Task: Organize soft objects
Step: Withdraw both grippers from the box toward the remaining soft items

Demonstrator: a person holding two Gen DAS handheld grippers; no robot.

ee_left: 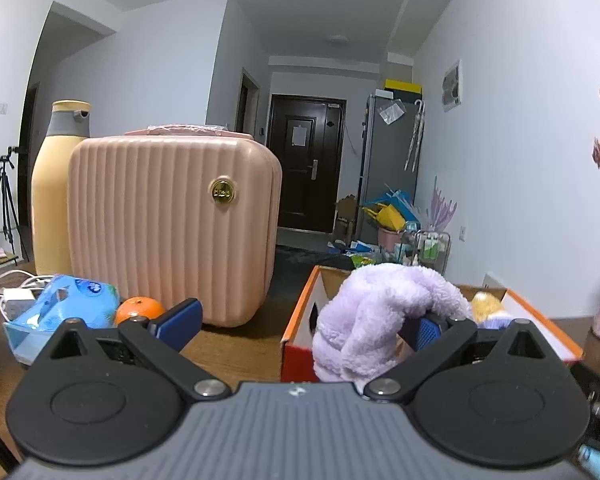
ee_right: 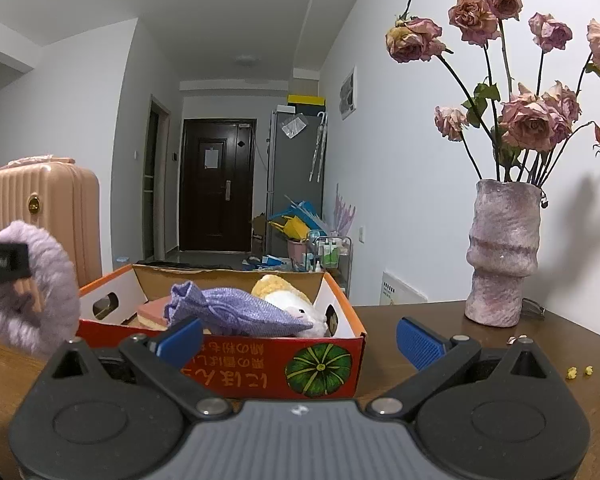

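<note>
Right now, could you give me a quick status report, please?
Left gripper open, purple fluffy scrunchie looped over one finger, near the cardboard box. Right gripper open, empty. Box holds lavender pouch; nothing blocking.

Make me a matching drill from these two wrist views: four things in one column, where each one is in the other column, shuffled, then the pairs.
Things:
1. fluffy lilac scrunchie
2. woven purple drawstring pouch
3. round orange fruit
4. dried pink roses

Places:
A. in the mottled pink vase on the wooden table
B. looped over one finger of the left gripper, at the box's near edge
C. inside the orange cardboard box
D. on the table before the ribbed pink suitcase, beside the blue tissue pack

Pairs: 1-B, 2-C, 3-D, 4-A
</note>
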